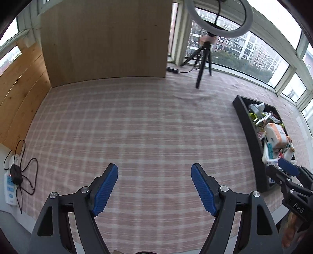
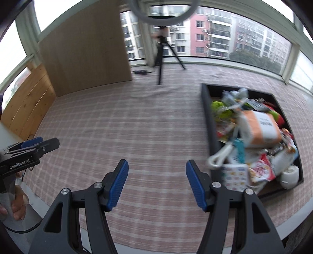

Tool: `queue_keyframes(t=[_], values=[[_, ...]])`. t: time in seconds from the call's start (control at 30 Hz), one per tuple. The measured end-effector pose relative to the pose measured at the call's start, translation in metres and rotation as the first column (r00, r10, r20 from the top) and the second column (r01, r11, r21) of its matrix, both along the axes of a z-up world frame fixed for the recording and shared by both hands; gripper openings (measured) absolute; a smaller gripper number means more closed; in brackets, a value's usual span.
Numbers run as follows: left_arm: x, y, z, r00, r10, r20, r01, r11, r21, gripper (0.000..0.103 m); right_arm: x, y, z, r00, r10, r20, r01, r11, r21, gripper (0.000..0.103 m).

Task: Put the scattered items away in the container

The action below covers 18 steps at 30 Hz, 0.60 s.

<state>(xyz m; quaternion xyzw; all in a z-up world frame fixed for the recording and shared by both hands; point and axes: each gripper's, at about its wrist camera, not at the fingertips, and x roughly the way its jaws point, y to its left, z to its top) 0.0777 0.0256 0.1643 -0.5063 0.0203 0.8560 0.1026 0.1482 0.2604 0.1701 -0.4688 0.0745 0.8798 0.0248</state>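
We find the container (image 2: 205, 109), a black tray, standing near the right edge of the counter (image 2: 148, 125), its long axis running from the near edge toward the window side. It is heaped with packets, among them an orange-and-white bag (image 2: 260, 127) on top and a white loop handle (image 2: 217, 158) hanging over the tray's left wall. We see no scattered item left on the open cloth in either view; in our judgement the tidying is at or near its end, though the strip of counter beneath the cameras is hidden.

The container lies to the right of both tools. The right hand-held gripper (image 2: 157, 182) is the nearer: the tray's near left corner sits just beside its right finger. Its jaws stand partly apart with nothing between them. The left hand-held gripper (image 1: 154, 188) hangs over the middle of the counter, well apart from the tray, jaws wide and empty. Any further deposit would, we judge, fall to the right hand.

The counter carries a pink and white checked cloth (image 1: 137, 121), lying flat except for a rumple toward the far side. A tripod (image 1: 203, 62) with a ring light (image 1: 219, 17) stands at the far edge, a wooden board (image 1: 105, 39) leans at the far left, and a power strip (image 1: 11, 185) with black cable lies off the left edge. Windows beyond show apartment blocks.
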Motion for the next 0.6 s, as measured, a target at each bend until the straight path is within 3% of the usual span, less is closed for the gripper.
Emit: queue_keyframes(t=[0.27, 0.6], values=[[-0.003, -0.036, -0.002, 1.000, -0.005, -0.011, 0.005, 1.000, -0.009, 0.078, -0.018, -0.058, -0.012, 0.999, 0.047, 0.016, -0.047, 0.999, 0.006, 0.063], [-0.014, -0.058, -0.019, 0.999, -0.042, 0.018, 0.043, 0.999, -0.029, 0.081, -0.027, -0.093, -0.036, 0.999, 0.008, 0.043, -0.007, 1.000, -0.024, 0.063]])
